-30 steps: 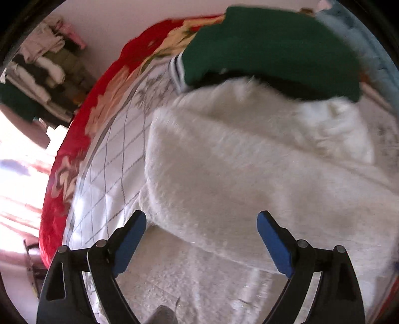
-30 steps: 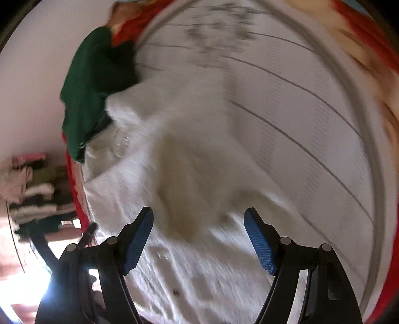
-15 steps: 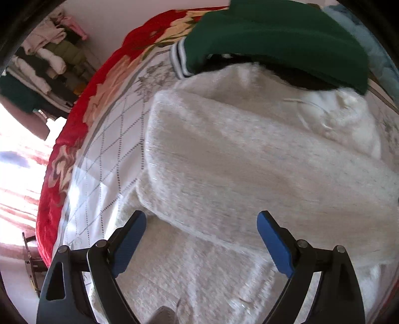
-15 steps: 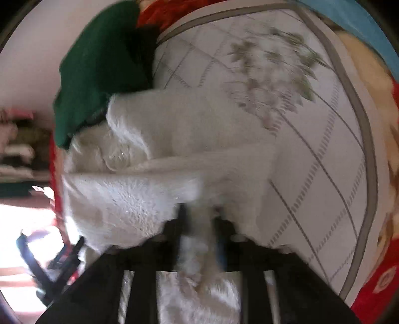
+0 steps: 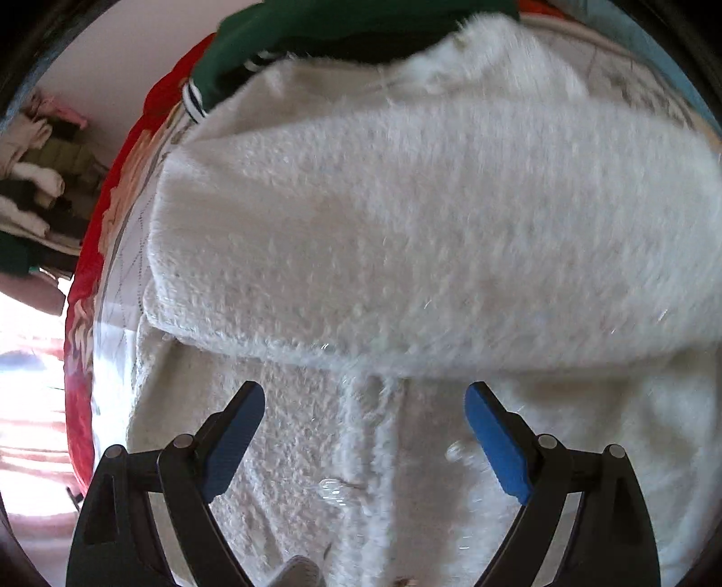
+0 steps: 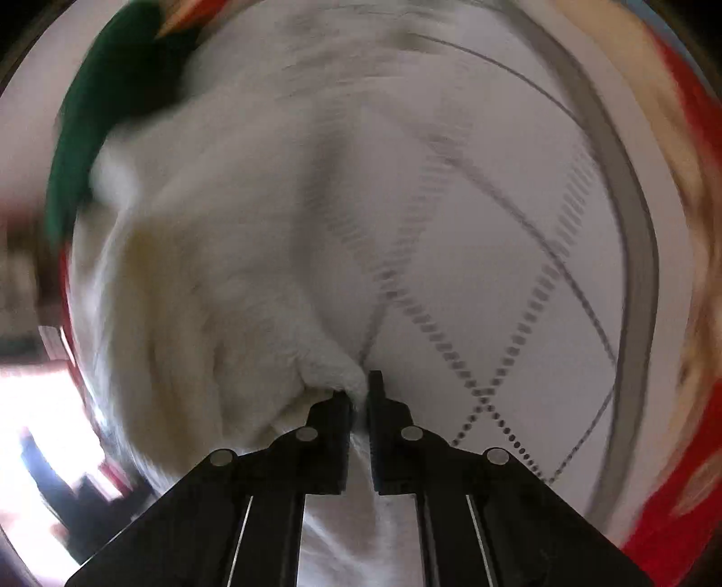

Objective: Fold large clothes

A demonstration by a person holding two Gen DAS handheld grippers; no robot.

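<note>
At the bottom centre of the right wrist view, the right gripper (image 6: 361, 390) has just been closing and now pinches an edge of the white fuzzy garment (image 6: 216, 280). Low in the left wrist view, the left gripper (image 5: 364, 404) hangs wide apart and empty above that garment (image 5: 406, 225), which fills mid-frame on the checked bedspread (image 6: 519, 271), a green garment (image 5: 280, 40) at the top.

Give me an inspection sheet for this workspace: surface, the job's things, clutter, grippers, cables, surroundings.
Surface: bed with white grid-patterned quilt, red floral border.
Job's things: fluffy white knitted garment spread on the quilt, one part folded across.
Clutter: dark green garment at the white garment's far end.
Grippers: left gripper open above the white garment; right gripper has just closed, pinching its edge.
Cables: nothing seen.
Surroundings: pile of clothes by a pale wall.
</note>
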